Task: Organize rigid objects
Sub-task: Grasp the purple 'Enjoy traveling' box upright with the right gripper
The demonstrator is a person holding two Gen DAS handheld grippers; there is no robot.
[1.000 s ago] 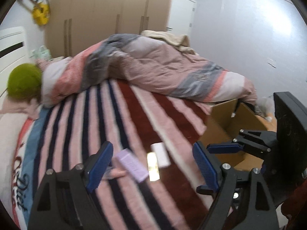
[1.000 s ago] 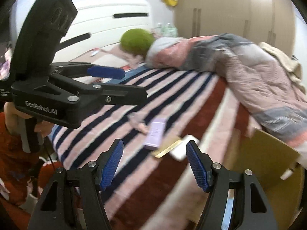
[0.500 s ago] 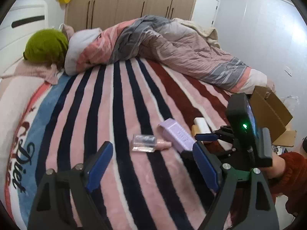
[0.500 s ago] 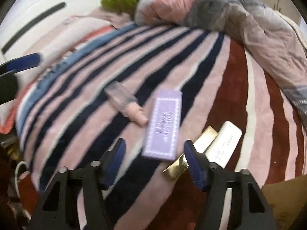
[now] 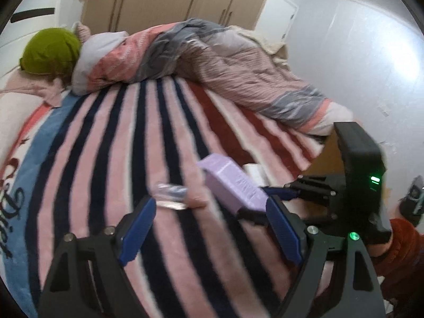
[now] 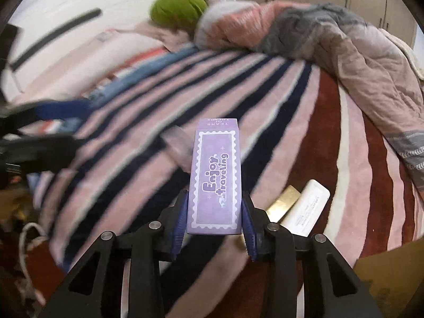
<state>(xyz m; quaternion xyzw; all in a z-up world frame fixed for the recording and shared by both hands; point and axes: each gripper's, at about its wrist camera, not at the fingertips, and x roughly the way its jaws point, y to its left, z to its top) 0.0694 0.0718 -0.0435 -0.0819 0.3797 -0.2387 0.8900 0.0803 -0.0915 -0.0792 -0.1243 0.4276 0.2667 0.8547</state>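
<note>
While the right gripper (image 6: 214, 220) clamps the near end of the purple box (image 6: 216, 175) between its blue pads, the task looks barely begun. That box, printed "Enjoy traveling", points away from the camera over the striped blanket (image 6: 265, 84); whether its far end is clear of the blanket I cannot tell, though the left wrist view shows it tilted, which suggests a lift under way.

Left on the blanket are three more items. A gold bar (image 6: 282, 202) and a white box (image 6: 307, 206) lie side by side, touching, just right of the gripper. A clear bottle (image 5: 172, 194) with a pink cap lies just beyond the left gripper (image 5: 209, 228), whose jaws stand wide with nothing between them.

A cardboard box (image 6: 392, 278) shows at the bed's edge on the right, and it seems the likely place for the items, though the frames show nothing inside it. By that reading, one of four things is in hand and none is put away: the purple box must go over to the carton, then the bottle, the gold bar and the white box remain to be picked up.
</note>
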